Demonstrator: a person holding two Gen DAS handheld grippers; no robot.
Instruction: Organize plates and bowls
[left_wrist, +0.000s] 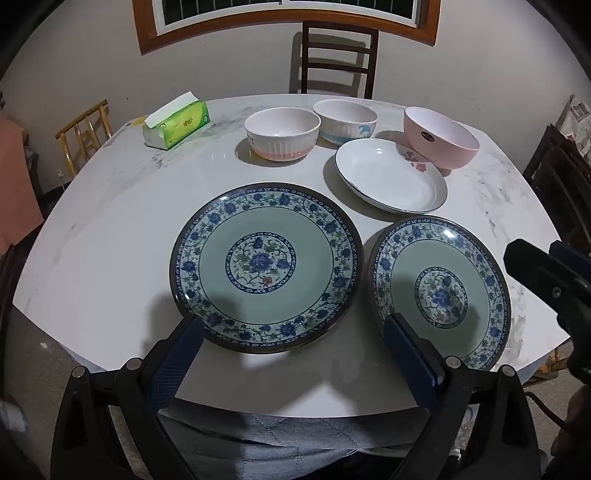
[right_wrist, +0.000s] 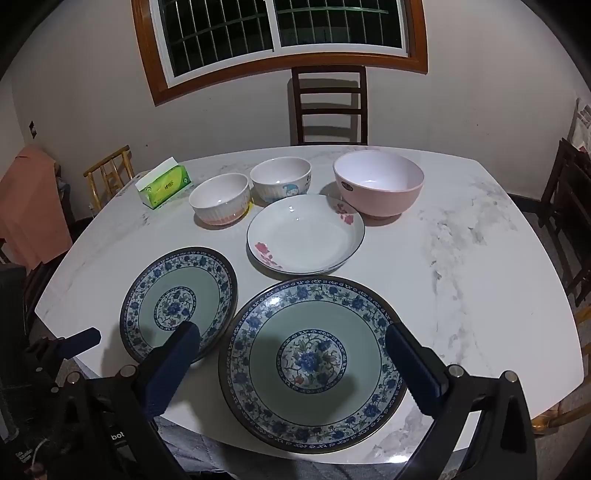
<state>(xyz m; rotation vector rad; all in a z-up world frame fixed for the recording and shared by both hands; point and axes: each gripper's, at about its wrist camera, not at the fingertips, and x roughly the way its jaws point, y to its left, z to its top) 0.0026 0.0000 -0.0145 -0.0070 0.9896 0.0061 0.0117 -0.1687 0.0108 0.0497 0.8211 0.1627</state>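
Two blue-and-green floral plates lie near the table's front: the left plate (left_wrist: 266, 267) (right_wrist: 177, 302) and the right plate (left_wrist: 439, 291) (right_wrist: 312, 363). Behind them sits a white flowered plate (left_wrist: 391, 175) (right_wrist: 304, 234). At the back stand a ribbed bowl with a pink base (left_wrist: 282, 133) (right_wrist: 220, 198), a ribbed bowl with a blue print (left_wrist: 345, 120) (right_wrist: 280, 179) and a big pink bowl (left_wrist: 439, 136) (right_wrist: 378, 182). My left gripper (left_wrist: 295, 347) is open and empty, above the front edge of the left plate. My right gripper (right_wrist: 291, 354) is open and empty over the right plate.
A green tissue pack (left_wrist: 177, 122) (right_wrist: 164, 186) lies at the back left of the white marble table (left_wrist: 110, 229) (right_wrist: 480, 277). A dark chair (left_wrist: 338, 55) (right_wrist: 328, 107) stands behind it, a bamboo chair (right_wrist: 107, 173) at left and dark chairs (right_wrist: 569, 221) at right.
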